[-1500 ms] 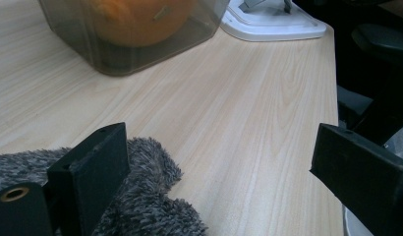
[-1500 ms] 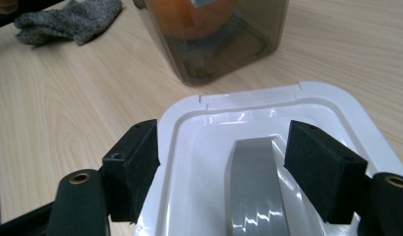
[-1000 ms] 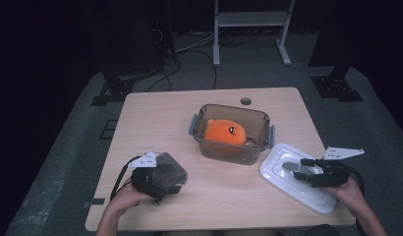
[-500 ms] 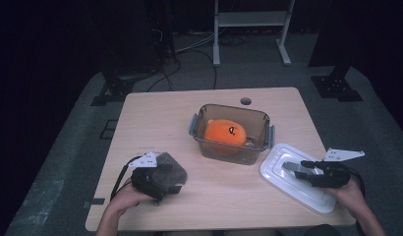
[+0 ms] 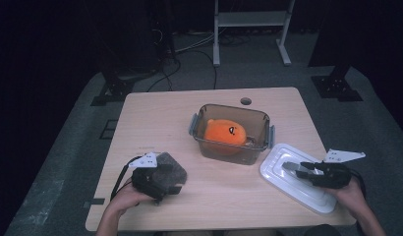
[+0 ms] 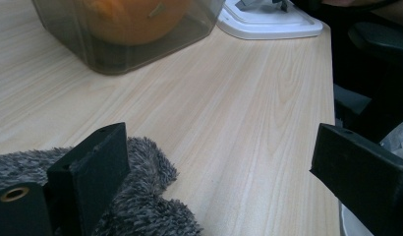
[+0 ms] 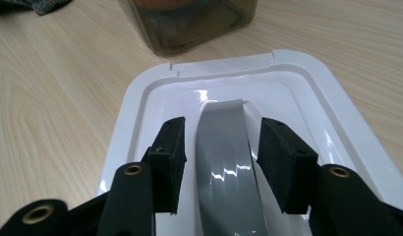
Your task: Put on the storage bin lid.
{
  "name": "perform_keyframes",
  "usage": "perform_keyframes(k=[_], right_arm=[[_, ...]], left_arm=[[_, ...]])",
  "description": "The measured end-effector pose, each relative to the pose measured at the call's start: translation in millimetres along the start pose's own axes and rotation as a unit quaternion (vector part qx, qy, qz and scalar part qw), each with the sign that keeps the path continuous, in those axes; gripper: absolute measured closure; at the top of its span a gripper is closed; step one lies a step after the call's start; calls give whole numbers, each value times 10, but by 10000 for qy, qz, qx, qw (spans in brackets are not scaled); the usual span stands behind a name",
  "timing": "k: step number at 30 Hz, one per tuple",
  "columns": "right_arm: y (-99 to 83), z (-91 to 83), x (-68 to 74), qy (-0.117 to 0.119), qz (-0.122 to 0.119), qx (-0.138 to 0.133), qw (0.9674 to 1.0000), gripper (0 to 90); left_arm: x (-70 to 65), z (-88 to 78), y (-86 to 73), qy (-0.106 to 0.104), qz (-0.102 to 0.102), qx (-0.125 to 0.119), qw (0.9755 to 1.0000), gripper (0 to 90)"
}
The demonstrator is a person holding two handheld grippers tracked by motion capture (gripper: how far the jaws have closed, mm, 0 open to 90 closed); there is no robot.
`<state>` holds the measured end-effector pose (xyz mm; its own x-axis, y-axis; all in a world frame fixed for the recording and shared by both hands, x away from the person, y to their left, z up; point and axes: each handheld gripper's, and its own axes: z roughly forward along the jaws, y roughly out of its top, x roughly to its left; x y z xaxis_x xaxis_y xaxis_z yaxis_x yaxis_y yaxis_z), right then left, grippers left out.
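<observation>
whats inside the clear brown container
An orange plush toy with a small face lies inside the container, which is open; its white lid rests on the table beside it. Whatever is under the toy is covered.

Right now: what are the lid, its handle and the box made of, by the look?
Lid: white glossy plastic, sharp highlights. Handle, between the right gripper jaws: grey, smooth and shiny, probably plastic. Box: smoky see-through plastic; the orange toy shows through its wall.
</observation>
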<state>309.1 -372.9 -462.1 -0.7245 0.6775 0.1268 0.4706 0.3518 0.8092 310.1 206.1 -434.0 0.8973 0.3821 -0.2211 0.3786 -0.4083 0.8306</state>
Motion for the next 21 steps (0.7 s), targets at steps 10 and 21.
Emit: perform_keyframes(k=[10, 21], right_arm=[[-1, 7, 13, -14, -71, -19, 10000, 575], [-12, 10, 17, -26, -118, -62, 9999, 643]], left_arm=[[0, 2, -1, -22, 1, 9, 10000, 66], [-2, 4, -1, -37, -10, 10, 10000, 65]])
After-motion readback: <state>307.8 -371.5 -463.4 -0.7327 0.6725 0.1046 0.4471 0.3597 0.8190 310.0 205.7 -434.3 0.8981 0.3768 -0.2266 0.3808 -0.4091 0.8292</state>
